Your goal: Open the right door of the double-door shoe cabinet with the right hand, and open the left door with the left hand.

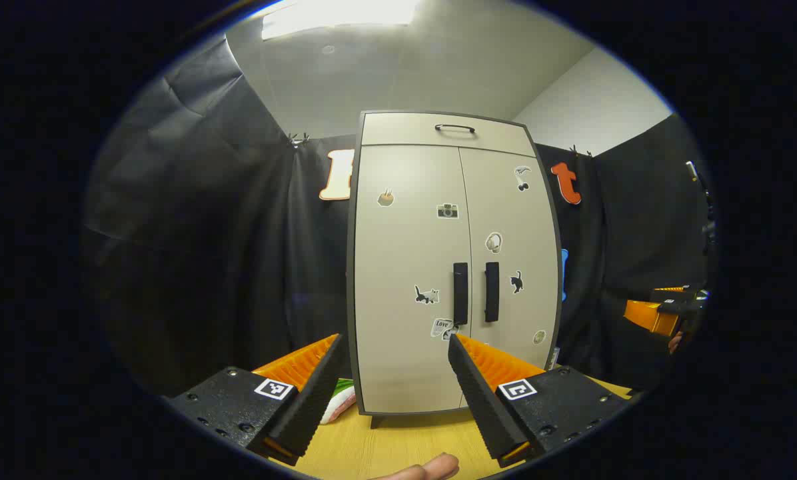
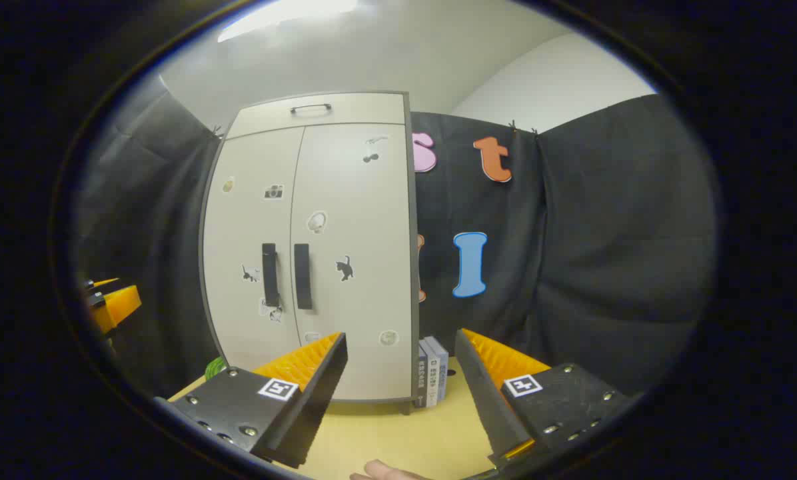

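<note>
A beige double-door shoe cabinet (image 1: 405, 267) (image 2: 345, 267) stands on a wooden table, both doors closed and dotted with stickers. Two black vertical handles sit side by side at the middle seam: the left door's handle (image 1: 460, 293) (image 2: 270, 275) and the right door's handle (image 1: 492, 291) (image 2: 302, 276). My left gripper (image 1: 395, 347) is open, well short of the cabinet, roughly level with its lower half. My right gripper (image 2: 402, 343) is open too, off to the right of the cabinet's right edge. In the left gripper view the right gripper (image 1: 662, 310) appears far right.
The table (image 1: 398, 447) (image 2: 398, 433) runs under the cabinet. Several books (image 2: 433, 373) stand upright against the cabinet's right side. A green and white item (image 1: 338, 398) lies at its left foot. Black cloth walls close in behind and on both sides. A fingertip (image 1: 432, 469) shows at the bottom.
</note>
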`<state>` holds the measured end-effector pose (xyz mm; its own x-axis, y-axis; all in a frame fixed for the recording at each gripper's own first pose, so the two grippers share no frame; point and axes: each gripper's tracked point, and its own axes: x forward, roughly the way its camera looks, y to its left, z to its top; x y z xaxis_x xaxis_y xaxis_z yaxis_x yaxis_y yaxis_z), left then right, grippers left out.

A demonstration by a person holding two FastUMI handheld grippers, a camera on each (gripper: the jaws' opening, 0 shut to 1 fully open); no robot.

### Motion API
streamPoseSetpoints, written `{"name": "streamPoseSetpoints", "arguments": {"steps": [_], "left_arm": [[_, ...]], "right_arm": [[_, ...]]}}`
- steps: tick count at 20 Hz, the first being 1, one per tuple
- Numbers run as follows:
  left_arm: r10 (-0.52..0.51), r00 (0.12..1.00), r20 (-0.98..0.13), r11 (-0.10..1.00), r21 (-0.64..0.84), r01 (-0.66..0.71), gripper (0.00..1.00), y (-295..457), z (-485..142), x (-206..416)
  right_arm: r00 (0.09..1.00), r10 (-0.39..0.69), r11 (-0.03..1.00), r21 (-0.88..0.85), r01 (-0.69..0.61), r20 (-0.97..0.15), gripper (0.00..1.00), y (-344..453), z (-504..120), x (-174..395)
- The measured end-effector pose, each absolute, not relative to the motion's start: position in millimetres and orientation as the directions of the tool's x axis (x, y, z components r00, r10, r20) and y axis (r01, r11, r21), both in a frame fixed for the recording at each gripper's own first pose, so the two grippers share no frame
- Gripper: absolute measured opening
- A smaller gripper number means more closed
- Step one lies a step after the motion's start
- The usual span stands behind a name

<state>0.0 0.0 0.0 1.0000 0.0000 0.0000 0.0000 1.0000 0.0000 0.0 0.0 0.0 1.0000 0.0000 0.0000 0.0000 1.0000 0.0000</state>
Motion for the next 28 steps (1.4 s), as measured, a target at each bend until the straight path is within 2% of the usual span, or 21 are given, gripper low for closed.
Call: {"name": "streamPoseSetpoints", "arguments": {"steps": [3,4,5,6,16,18,19,21,22,23,24,28], "left_arm": [[0.010,1.000,0.006,1.000,0.000,-0.010,0.96,2.8,3.5,-1.4],[0.012,1.000,0.006,1.000,-0.003,-0.012,0.93,3.7,3.4,-1.3],[0.014,1.000,0.005,1.000,-0.002,-0.014,0.96,5.2,2.6,-1.2],[0.015,1.000,0.004,1.000,-0.002,-0.015,0.96,5.5,2.1,-0.8],[-0.004,1.000,-0.011,1.000,-0.012,0.004,0.96,3.8,-13.6,7.1],[-0.017,1.000,-0.016,1.000,-0.019,0.017,0.93,0.1,-19.4,8.8],[-0.021,1.000,-0.017,1.000,-0.019,0.021,0.96,-2.0,-22.2,8.5],[-0.033,0.999,-0.003,0.999,-0.010,0.033,0.96,-6.9,-23.7,7.5],[-0.045,0.999,0.001,0.999,-0.015,0.045,0.93,-11.2,-25.1,7.4],[-0.064,0.998,-0.004,0.998,-0.019,0.064,0.93,-16.9,-28.7,6.2],[-0.077,0.997,-0.015,0.997,-0.024,0.077,0.96,-19.4,-34.3,4.4],[-0.079,0.996,-0.033,0.996,-0.053,0.077,0.96,-18.5,-42.9,6.3]], "right_arm": [[1.000,0.009,1.000,-0.004,-0.009,0.002,0.96,4.3,1.7,-3.5],[1.000,0.015,1.000,0.001,-0.015,-0.001,0.96,6.2,0.1,-4.2],[1.000,0.021,1.000,0.002,-0.021,0.000,0.96,8.2,1.4,-4.5],[1.000,0.020,1.000,0.000,-0.020,0.002,0.94,8.8,1.8,-4.3],[0.999,0.046,0.999,-0.026,-0.046,-0.020,0.96,29.2,-14.0,13.5],[0.998,0.054,0.998,-0.033,-0.055,-0.030,0.96,37.2,-17.6,26.6],[0.998,0.058,0.998,-0.029,-0.059,-0.033,0.96,41.1,-18.2,34.3],[0.996,0.079,0.996,-0.026,-0.080,-0.042,0.96,52.8,-18.4,53.3],[0.995,0.087,0.996,-0.022,-0.088,-0.047,0.94,58.0,-17.4,64.6],[0.995,0.092,0.996,-0.016,-0.092,-0.044,0.96,63.4,-13.3,77.5],[0.995,0.090,0.996,-0.011,-0.090,-0.037,0.96,68.1,-8.1,90.6],[0.996,0.086,0.995,-0.051,-0.087,-0.025,0.96,95.3,9.4,147.2]]}}
